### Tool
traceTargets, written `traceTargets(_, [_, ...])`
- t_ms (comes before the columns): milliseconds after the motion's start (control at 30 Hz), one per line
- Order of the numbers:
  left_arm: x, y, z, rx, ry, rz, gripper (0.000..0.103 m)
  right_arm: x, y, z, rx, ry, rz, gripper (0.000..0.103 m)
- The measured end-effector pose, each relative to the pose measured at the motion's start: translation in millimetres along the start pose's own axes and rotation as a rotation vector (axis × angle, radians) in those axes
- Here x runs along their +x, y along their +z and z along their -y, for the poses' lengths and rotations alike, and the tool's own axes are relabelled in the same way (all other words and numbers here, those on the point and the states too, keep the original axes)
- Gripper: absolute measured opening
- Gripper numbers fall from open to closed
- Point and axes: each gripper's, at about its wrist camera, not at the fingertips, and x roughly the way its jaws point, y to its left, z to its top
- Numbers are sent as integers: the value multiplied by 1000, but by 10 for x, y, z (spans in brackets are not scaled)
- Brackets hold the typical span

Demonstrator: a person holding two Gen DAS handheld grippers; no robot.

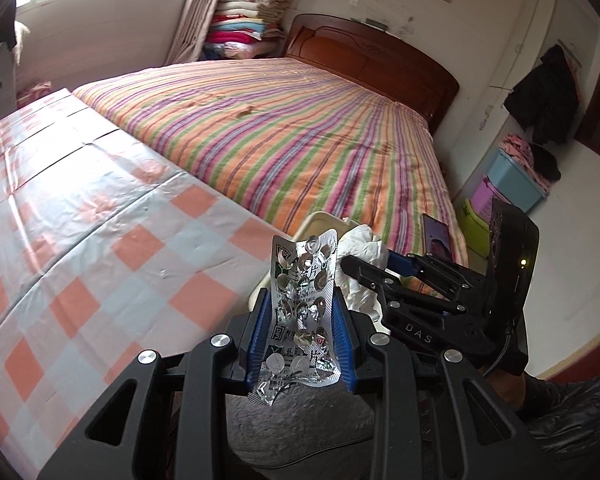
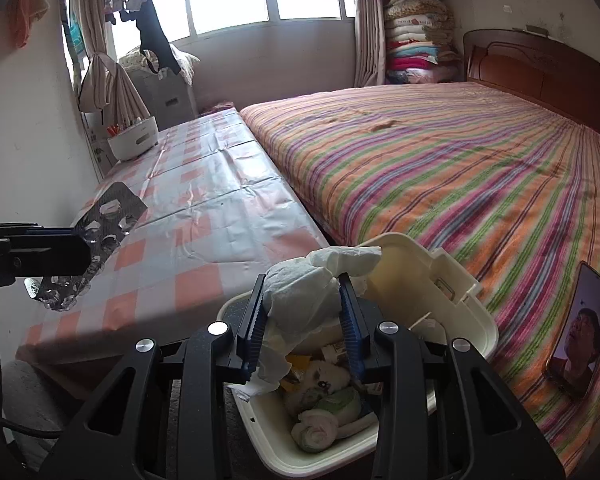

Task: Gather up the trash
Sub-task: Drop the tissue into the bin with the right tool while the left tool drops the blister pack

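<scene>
Left wrist: left gripper (image 1: 302, 320) pinches blister pack (image 1: 304, 304) lengthwise, upright; right gripper (image 2: 306, 320) pinches tissue (image 2: 308, 296).

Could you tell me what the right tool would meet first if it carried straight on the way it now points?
Most likely the open cream trash bin. The right tool, shut on a crumpled white tissue, points down at its rim and raised lid, with the striped bed beyond. Depth is hard to judge.
</scene>
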Motion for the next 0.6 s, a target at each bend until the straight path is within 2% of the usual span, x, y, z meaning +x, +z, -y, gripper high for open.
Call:
traceTargets(433, [316, 145, 297, 51, -37, -50, 29, 29, -126, 301, 84, -13, -14, 36])
traceTargets(533, [370, 165, 298, 53, -38, -60, 29, 51, -129, 338, 101, -3, -18, 41])
traceTargets(600, [404, 175, 303, 54, -34, -67, 29, 53, -112, 388, 120, 8, -10, 54])
